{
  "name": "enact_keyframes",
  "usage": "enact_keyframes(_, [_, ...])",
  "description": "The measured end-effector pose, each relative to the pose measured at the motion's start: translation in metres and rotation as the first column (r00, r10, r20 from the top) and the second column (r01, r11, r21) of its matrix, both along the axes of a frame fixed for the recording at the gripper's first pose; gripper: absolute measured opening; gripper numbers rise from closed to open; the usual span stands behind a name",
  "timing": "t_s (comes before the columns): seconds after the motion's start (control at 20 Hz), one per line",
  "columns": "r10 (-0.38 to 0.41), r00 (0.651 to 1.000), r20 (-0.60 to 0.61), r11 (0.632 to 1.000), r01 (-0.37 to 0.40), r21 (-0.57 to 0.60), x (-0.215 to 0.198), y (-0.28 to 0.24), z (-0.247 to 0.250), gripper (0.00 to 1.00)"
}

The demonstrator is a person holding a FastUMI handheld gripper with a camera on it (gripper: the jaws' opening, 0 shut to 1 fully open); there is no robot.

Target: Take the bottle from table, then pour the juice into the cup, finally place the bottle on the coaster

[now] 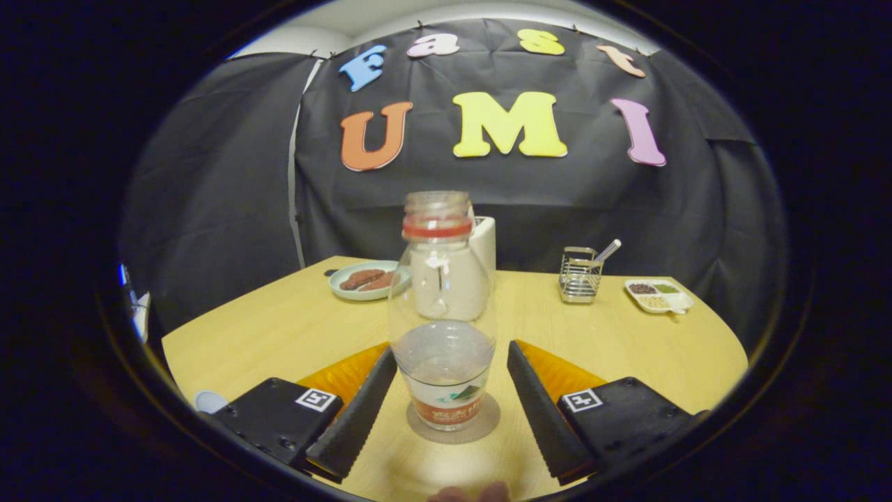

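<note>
A clear bottle (pixel 442 307) with a red ring at its uncapped neck and a label near its base stands upright on a round grey coaster (pixel 488 424) on the wooden table (pixel 279 328). It looks almost empty. My gripper (pixel 449 352) is open, with one finger on each side of the bottle's lower body. The left fingertip is very near the glass, and a small gap shows at the right one. A pale rounded object (pixel 209 401), possibly the cup, peeks out beside the left finger's base.
A white toaster (pixel 482 244) stands right behind the bottle. Left of it sits a plate of sausages (pixel 366 279). On the right are a wire holder with a utensil (pixel 580 275) and a white divided dish (pixel 658 294).
</note>
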State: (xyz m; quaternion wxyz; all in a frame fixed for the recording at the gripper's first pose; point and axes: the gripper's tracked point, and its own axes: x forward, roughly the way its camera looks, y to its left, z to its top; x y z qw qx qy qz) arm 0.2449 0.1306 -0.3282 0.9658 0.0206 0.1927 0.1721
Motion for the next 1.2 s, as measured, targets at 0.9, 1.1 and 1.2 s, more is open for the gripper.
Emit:
enact_keyframes(0.9, [-0.229,0.938,0.260,0.973,0.221,0.060,-0.119,-0.074,0.232,1.00])
enact_keyframes(1.1, [-0.246,0.929,0.276,0.969,0.245,0.039,-0.174,-0.083,0.258,1.00])
enact_keyframes(1.2, [-0.248,0.922,0.299,0.968,0.249,0.034,-0.197,-0.089,0.267,1.00])
